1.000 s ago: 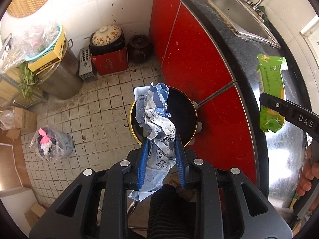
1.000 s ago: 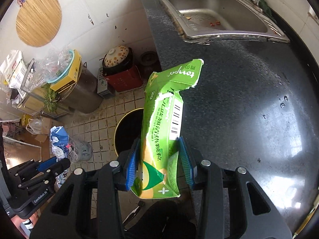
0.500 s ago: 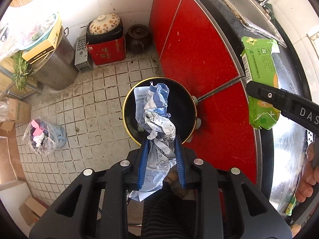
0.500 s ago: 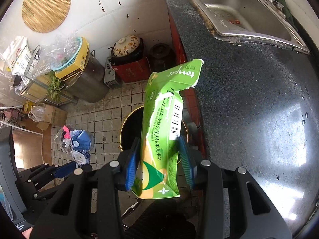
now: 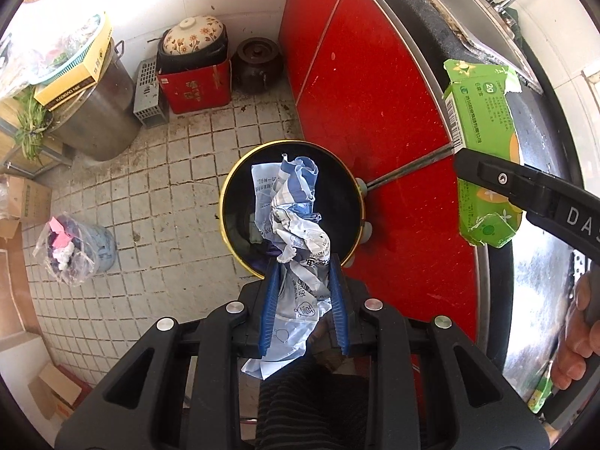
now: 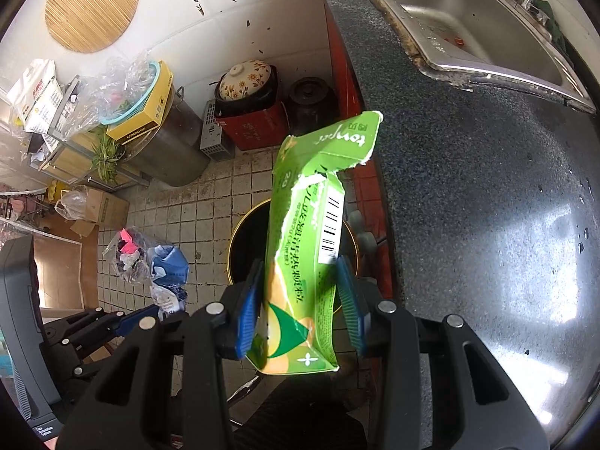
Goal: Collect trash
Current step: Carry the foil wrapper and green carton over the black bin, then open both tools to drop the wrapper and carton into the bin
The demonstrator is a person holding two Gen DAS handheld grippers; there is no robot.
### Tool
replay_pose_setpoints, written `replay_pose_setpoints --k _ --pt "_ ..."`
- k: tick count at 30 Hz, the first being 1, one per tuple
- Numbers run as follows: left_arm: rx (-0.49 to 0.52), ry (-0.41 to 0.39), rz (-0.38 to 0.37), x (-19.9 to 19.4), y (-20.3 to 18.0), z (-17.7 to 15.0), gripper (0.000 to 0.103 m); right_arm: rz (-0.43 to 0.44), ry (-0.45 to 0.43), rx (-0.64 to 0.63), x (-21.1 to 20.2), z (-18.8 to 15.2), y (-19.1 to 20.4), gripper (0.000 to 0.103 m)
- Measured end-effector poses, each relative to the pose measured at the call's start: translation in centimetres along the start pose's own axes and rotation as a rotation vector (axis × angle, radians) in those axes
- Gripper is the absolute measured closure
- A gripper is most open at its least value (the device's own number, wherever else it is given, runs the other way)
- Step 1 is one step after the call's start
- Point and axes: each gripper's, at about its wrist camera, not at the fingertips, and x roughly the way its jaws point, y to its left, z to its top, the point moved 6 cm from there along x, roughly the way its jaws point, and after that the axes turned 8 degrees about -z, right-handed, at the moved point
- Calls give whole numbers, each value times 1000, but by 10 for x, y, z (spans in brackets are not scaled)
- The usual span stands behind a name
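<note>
My left gripper (image 5: 303,273) is shut on a crumpled blue and white plastic wrapper (image 5: 296,221), held directly above a round black trash bin with a gold rim (image 5: 232,187) on the tiled floor. My right gripper (image 6: 302,281) is shut on a torn green carton (image 6: 318,232), held at the counter edge above the same bin (image 6: 247,240). The carton also shows in the left wrist view (image 5: 483,142), at the right, over the counter edge. The left gripper with the wrapper (image 6: 168,273) shows at lower left in the right wrist view.
Red cabinet doors (image 5: 356,86) stand beside the bin under a dark counter (image 6: 468,187) with a steel sink (image 6: 480,30). On the floor are a steel pot (image 5: 97,112), a red box with a clay pot (image 5: 195,75), a dark jar (image 5: 258,60) and a bagged bin (image 5: 71,251).
Both grippers have moved out from the counter towards the bin. The wrapper now hangs over the bin's middle, and the green carton has come from over the counter to its edge.
</note>
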Motion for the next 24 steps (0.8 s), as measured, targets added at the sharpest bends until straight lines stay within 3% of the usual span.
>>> replay_pose_setpoints --k 4,5,6,7,11,14,19,21,24 --pt "-48 34 -116 4 -1 3 72 27 -13 12 -5 4 1 56" --pt "-54 36 -109 4 1 4 60 43 -19 22 -8 7 2 50" --pt "-56 26 -103 3 2 5 43 51 -21 26 -11 9 3 36" --pt "-58 -5 -98 -2 5 7 37 57 -27 28 -13 11 4 31" --pt "-97 -67 -64 -19 15 14 18 59 -82 39 -37 20 -2 25" --pt "-118 -91 4 -29 20 20 16 51 -135 93 -63 23 -25 21" --pt "-1 -135 121 -43 -18 43 8 -65 -240 240 -113 -9 -115 7" --pt "103 -142 123 -41 -54 51 7 -167 -266 327 -133 -44 -171 7" --pt "264 -129 107 -29 -113 56 7 -359 -251 505 -165 -128 -265 7"
